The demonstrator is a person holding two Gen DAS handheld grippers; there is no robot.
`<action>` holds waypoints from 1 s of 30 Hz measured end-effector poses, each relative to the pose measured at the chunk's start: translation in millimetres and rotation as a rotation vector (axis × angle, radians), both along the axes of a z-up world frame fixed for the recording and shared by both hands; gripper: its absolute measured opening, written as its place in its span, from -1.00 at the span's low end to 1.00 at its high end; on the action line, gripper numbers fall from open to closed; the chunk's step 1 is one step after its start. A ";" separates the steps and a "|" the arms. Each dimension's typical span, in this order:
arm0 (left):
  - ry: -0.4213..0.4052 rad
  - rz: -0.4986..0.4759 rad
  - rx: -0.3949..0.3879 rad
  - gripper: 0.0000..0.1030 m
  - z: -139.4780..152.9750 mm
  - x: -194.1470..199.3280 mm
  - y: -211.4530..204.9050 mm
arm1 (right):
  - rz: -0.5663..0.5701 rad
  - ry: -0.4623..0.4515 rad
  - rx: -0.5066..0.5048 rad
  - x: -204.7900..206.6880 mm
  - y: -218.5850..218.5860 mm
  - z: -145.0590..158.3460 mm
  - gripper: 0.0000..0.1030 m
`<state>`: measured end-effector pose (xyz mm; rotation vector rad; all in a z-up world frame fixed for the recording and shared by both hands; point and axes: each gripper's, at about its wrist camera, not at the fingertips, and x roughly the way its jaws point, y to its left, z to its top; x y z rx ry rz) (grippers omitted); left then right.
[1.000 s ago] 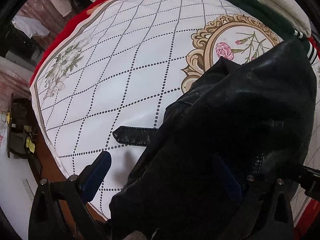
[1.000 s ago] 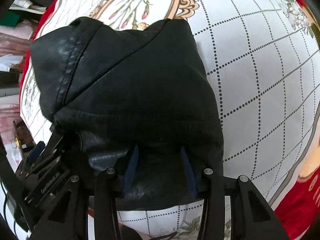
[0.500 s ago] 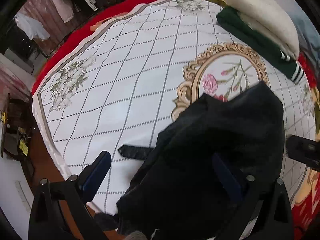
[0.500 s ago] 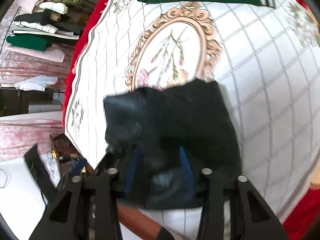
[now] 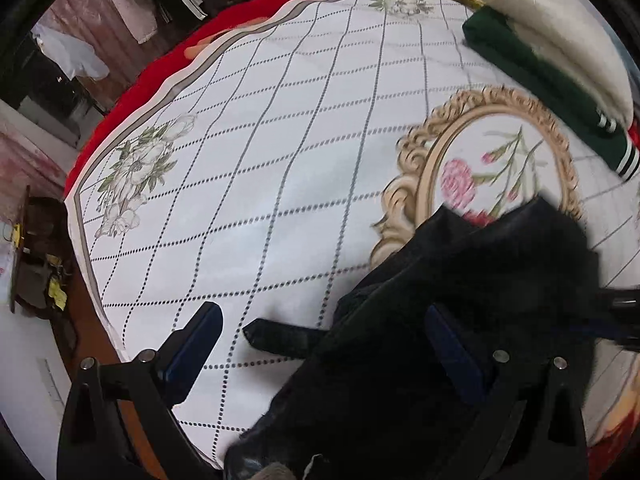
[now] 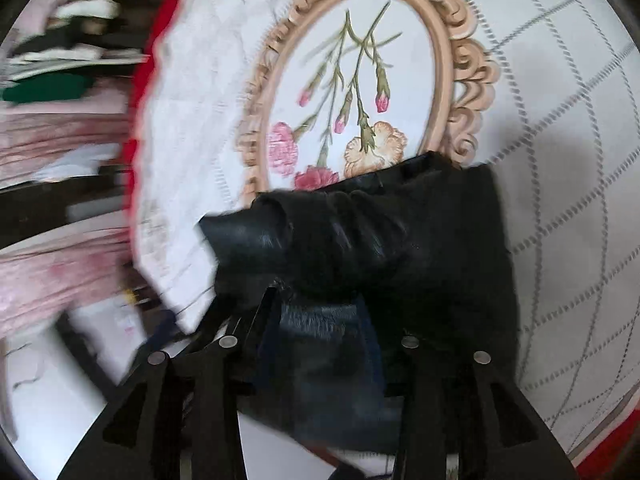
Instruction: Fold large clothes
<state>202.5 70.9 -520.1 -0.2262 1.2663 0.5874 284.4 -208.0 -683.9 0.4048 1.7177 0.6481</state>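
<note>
A black leather jacket [image 5: 460,320] lies bunched on the white patterned cloth near the table's front edge. It also fills the lower middle of the right wrist view [image 6: 380,248]. My left gripper [image 5: 320,340] is open, its right finger [image 5: 452,348] against the jacket and its left finger [image 5: 192,340] over bare cloth. A black strap [image 5: 280,336] of the jacket sticks out between them. My right gripper [image 6: 320,340] has its fingers close together with a fold of the jacket between them.
A folded dark green garment with white stripes [image 5: 560,96] and a cream one [image 5: 560,36] lie at the far right. The round table's cloth [image 5: 260,160] has a gold oval frame with flowers [image 6: 360,80]. Shelves of clothes [image 6: 60,80] stand beyond the edge.
Both grippers have pulled back and up from the jacket, so more table shows. The right wrist view has swung and is blurred. The jacket is bunched smaller.
</note>
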 end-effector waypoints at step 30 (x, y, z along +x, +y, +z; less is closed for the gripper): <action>0.010 0.067 -0.157 1.00 -51.2 -23.7 19.4 | 0.039 0.154 0.569 -22.2 -66.0 -75.8 0.09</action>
